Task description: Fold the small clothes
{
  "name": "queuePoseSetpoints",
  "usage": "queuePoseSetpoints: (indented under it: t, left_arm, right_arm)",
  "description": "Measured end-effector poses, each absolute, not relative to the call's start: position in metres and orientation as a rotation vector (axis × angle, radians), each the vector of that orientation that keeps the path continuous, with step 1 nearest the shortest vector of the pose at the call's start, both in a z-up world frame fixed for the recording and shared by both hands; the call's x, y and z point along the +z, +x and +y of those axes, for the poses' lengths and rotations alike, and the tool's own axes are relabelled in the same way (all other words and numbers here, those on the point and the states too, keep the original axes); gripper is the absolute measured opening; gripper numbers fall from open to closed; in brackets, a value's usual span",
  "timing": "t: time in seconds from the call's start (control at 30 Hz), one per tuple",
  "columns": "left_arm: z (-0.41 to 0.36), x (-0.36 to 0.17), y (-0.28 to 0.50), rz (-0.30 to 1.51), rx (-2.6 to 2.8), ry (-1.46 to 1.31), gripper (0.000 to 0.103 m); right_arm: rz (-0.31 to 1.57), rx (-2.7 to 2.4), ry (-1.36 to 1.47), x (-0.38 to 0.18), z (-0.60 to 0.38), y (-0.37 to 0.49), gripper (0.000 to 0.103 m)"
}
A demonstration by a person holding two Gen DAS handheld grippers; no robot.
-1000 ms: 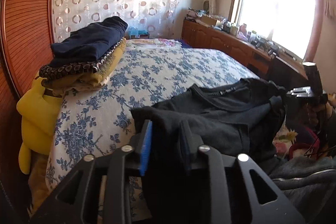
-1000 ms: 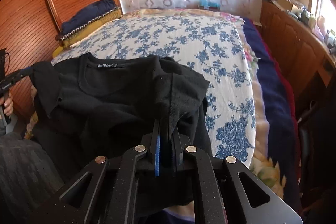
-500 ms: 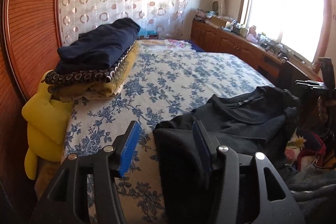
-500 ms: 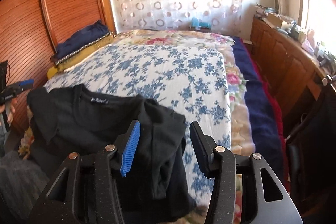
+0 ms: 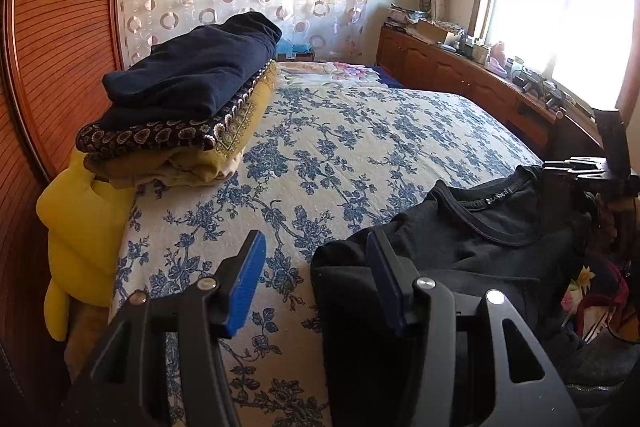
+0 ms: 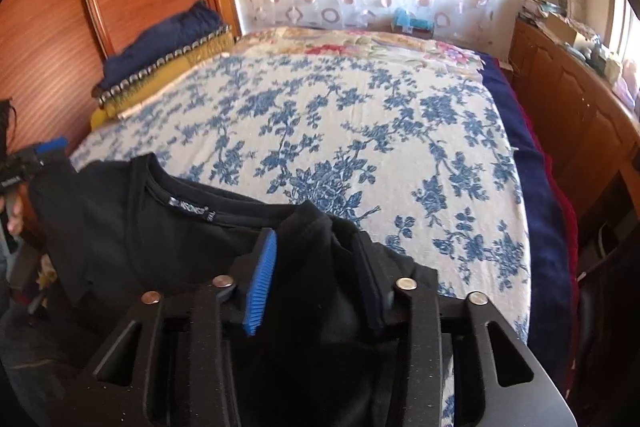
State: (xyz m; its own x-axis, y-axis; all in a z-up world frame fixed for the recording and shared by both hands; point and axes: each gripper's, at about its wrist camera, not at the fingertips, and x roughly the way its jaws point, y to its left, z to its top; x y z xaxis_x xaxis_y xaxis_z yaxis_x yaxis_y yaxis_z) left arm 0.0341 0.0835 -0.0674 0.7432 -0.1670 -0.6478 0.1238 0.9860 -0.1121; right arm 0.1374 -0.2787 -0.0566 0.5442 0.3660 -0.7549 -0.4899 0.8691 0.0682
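Laying the black shirt (image 6: 168,239) flat on the bed (image 5: 360,147): left gripper (image 5: 316,279) open and empty, right gripper (image 6: 316,267) closing over a shoulder fold; next, fold a sleeve inward.

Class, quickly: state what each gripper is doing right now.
Left gripper: open, holding nothing, beside the black T-shirt.
Right gripper: closing around T-shirt fabric, not yet gripping.

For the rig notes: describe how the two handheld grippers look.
The left gripper and the right gripper look alike: black angular frames with triangular cut-outs, silver round rivets at the pivots, and two flat fingers faced with ribbed blue pads. No sleeve or cable is clearly visible.
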Motion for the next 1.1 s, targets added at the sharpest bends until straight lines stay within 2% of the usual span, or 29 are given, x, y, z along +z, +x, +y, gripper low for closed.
queuePoseSetpoints:
  t: [0.13, 0.3, 0.87, 1.1]
  left_arm:
    - [0.086, -0.072, 0.035, 0.722, -0.154, -0.072, 0.052]
    - [0.086, -0.075, 0.035, 0.725, -0.155, -0.081, 0.052]
    - [0.087, -0.074, 0.049, 0.717, -0.149, -0.084, 0.052]
    - [0.093, -0.084, 0.065, 0.746, -0.129, -0.071, 0.052]
  right_arm:
    - [0.871, 0.526, -0.181, -0.065, -0.274, 0.137, 0.013]
    - [0.847, 0.558, -0.164, -0.06, -0.275, 0.13, 0.005]
    - [0.933, 0.706, -0.167, -0.069, -0.268, 0.054, 0.003]
    - [0.877, 0.674, -0.17, -0.051, -0.272, 0.053, 0.004]
